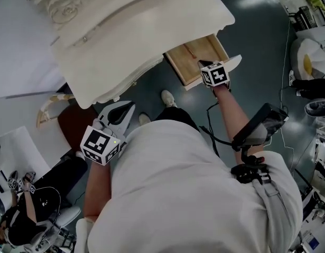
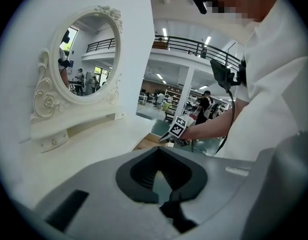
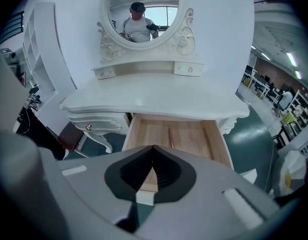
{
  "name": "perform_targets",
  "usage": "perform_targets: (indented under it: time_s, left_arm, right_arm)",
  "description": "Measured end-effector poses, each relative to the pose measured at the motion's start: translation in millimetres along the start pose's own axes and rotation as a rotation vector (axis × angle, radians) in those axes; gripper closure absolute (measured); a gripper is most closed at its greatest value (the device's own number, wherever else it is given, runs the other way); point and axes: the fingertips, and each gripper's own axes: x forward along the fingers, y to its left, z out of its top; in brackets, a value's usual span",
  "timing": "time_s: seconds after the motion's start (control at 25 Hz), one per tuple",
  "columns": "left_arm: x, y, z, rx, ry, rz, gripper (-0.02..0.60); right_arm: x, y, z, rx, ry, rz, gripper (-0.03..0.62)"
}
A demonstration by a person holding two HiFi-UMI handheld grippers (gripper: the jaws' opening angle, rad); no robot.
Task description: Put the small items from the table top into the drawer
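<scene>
Pale wood drawer (image 3: 168, 134) stands open at twelve o'clock; my right hand-held gripper (image 3: 153, 147) and left hand-held gripper (image 2: 156, 150) are closed, holding nothing. No small items show on the surface (image 3: 158, 96); the drawer looks light and stiff, best pushed at its front.

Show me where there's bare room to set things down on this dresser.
The white table top is bare from the mirror shelf to its front edge. The open drawer has free wooden floor either side of a thin line down its middle. Tightest: the drawer's front, below the right gripper.
</scene>
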Motion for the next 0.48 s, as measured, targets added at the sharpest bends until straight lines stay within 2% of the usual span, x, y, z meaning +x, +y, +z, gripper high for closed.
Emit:
perform_targets:
  time_s: [0.48]
  left_arm:
    - [-51.2, -23.9, -36.0, 0.044, -0.018, -0.049, 0.581]
  right_arm:
    - [-72.1, 106.3, -32.2, -0.023, -0.060, 0.029, 0.592]
